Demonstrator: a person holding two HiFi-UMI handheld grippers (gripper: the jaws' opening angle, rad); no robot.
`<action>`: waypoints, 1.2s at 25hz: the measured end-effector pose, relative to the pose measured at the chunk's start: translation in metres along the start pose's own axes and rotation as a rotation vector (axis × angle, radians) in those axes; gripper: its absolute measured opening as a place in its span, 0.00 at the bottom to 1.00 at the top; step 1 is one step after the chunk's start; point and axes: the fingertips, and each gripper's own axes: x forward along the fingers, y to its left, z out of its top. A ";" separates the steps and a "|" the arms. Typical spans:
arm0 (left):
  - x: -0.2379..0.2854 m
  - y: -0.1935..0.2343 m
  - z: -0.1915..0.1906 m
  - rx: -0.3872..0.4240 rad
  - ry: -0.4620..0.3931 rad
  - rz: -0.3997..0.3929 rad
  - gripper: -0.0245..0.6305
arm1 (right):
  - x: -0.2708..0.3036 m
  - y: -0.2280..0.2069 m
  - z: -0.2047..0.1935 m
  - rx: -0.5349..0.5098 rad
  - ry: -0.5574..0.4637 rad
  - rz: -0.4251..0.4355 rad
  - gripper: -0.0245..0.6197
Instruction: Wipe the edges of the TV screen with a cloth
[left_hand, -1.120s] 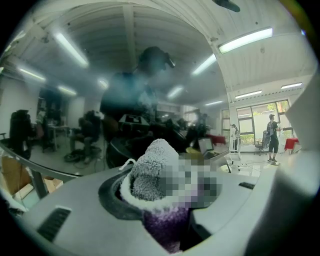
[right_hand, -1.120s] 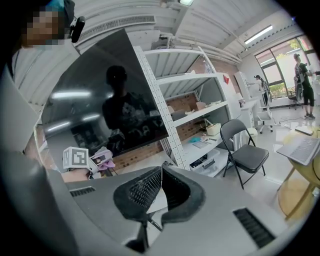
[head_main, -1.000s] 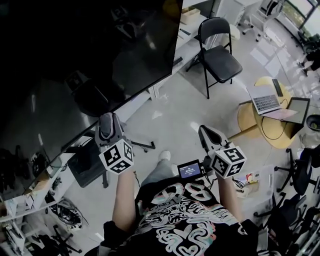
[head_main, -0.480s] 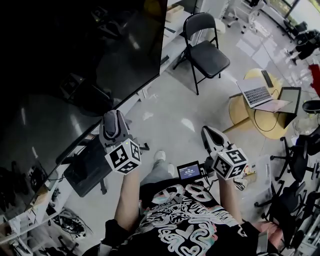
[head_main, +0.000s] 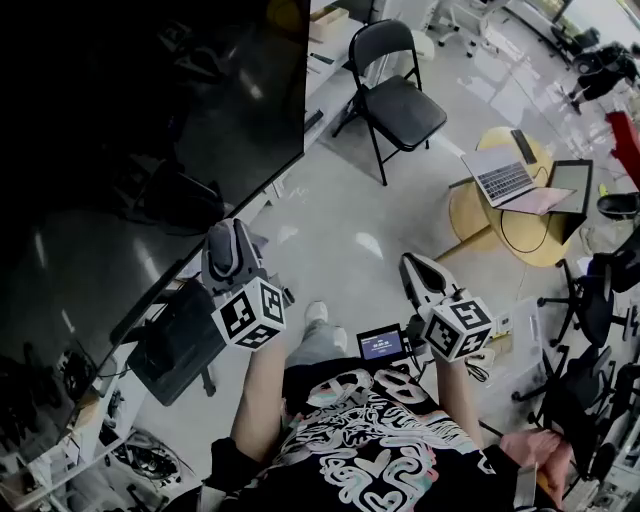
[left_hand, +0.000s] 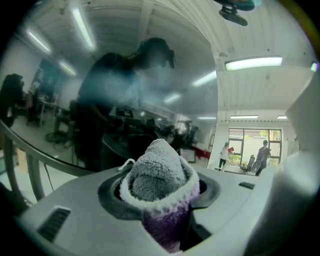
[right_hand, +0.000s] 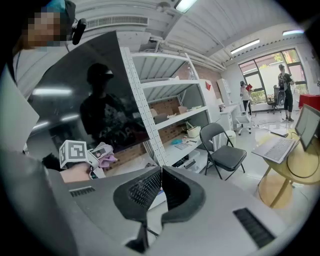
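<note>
- The left tongs (left_hand: 159, 186) were clamped on a bunched cloth (left_hand: 157, 170), grey and fluffy at the top with a purple fold below, which filled the gap between the jaws.
- The right tongs (right_hand: 161, 186) were closed on nothing and held well apart from the TV screen (head_main: 130, 150), taking no part.
- In the head view the left tongs sat near the screen's lower edge. No view showed whether the cloth touched it.
- Progress, as a judgement: the wipe looked to be at the lower edge or about to start there. No trace showed which edges were done, so most may remain.
- The cloth's long axis ran along the tongs, its rounded tip pointing out towards the dark glass.
- The screen's lower edge ran on a diagonal from lower left to upper right in the head view.
</note>
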 end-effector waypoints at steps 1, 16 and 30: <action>0.001 0.001 0.000 -0.037 0.002 0.003 0.35 | -0.001 -0.002 0.000 0.003 0.000 -0.006 0.08; 0.010 -0.001 0.008 -0.913 -0.137 -0.023 0.35 | -0.022 -0.018 0.000 0.015 -0.003 -0.062 0.08; 0.034 -0.042 0.000 -0.921 -0.106 -0.114 0.35 | -0.037 -0.028 -0.004 0.042 -0.016 -0.099 0.08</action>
